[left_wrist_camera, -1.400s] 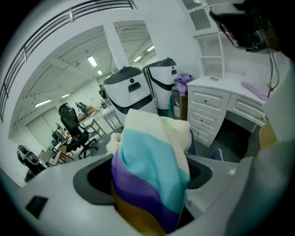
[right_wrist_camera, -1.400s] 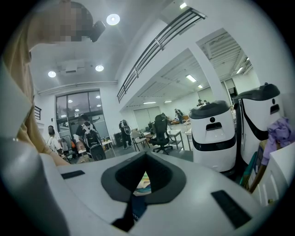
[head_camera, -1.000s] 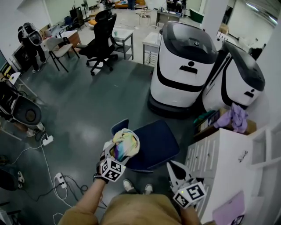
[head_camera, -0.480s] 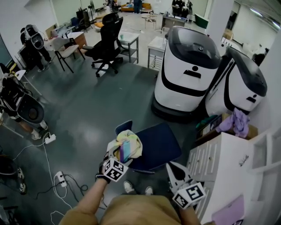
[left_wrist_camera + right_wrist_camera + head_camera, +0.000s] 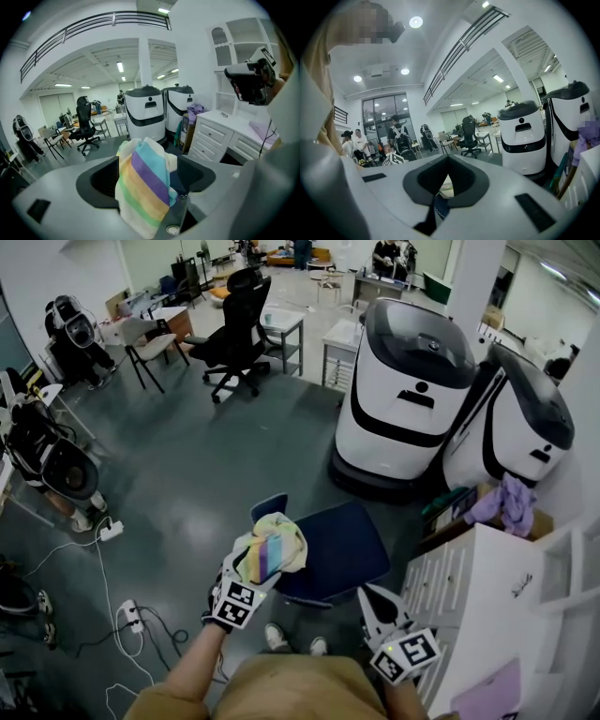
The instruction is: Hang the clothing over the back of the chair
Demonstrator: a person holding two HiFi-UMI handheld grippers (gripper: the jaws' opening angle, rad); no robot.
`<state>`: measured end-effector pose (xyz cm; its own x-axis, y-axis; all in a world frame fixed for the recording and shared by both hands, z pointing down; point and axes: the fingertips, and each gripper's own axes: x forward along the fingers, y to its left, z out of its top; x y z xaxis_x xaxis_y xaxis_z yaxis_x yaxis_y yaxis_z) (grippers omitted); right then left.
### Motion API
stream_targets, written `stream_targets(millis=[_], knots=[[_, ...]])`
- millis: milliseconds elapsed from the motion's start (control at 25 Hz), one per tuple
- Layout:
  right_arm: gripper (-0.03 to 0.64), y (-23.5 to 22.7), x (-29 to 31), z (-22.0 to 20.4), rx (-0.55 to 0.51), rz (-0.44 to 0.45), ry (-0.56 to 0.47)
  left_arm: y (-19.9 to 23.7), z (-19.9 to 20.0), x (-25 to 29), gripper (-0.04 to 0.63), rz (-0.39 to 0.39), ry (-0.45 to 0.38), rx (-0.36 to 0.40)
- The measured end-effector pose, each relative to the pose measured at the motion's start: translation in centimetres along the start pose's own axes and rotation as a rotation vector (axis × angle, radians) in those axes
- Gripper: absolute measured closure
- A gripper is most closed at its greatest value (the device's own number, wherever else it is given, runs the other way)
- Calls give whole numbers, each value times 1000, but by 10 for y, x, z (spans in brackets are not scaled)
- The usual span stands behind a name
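1. Turned since a second ago, the striped clothing (image 5: pixel 270 547) now shows its pastel bands upward instead of a blotchy, crumpled side. The left gripper (image 5: pixel 253 568) that carries it has hardly shifted, and the right gripper (image 5: pixel 372 598) has stayed low by the person's body.
2. On the grey floor at the far left, a white power strip (image 5: pixel 129 620) lies with cables trailing from it.
3. The left gripper's fingers (image 5: pixel 101 180) stand apart and are clamped on the clothing, which is wedged between them. The bundle bunches up above the fingers, with yellow, green, purple and blue stripes running across it.
4. In the head view the bundle hangs over the left edge of the blue chair (image 5: pixel 337 545), just on the near side of the chair's low back (image 5: pixel 270 505). Whether the cloth touches the chair cannot be told.
5. The right gripper is right of the chair's near corner. Its fingers (image 5: pixel 423 180) are closed to a point at the tips and have nothing between them.
6. A white drawer cabinet (image 5: pixel 469 568) stands at the near right.
7. Beyond the cabinet, a purple cloth (image 5: pixel 506 495) is heaped on a cardboard box.
8. Two rounded white machines (image 5: pixel 412 381) stand side by side, far from the chair.
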<state>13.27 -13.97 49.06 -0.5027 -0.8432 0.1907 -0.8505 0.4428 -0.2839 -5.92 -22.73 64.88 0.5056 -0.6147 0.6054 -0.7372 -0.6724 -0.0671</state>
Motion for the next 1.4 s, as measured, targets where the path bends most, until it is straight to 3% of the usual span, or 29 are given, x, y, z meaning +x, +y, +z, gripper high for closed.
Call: stream_targets(millis=[360, 640, 720, 880, 1400], knots=[[615, 19, 0, 8, -23, 81, -32, 30, 24, -77, 235, 128, -173, -143], [614, 19, 16, 8, -37, 98, -9, 60, 42, -135, 431, 230, -284, -272], [614, 20, 26, 11, -44, 110, -10, 71, 49, -154, 507, 276, -321, -291], [614, 24, 40, 28, -75, 131, -34, 90, 63, -200, 575, 382, -399, -297], [614, 12, 50, 66, -133, 67, -96, 114, 70, -333, 591, 590, -611, -308]])
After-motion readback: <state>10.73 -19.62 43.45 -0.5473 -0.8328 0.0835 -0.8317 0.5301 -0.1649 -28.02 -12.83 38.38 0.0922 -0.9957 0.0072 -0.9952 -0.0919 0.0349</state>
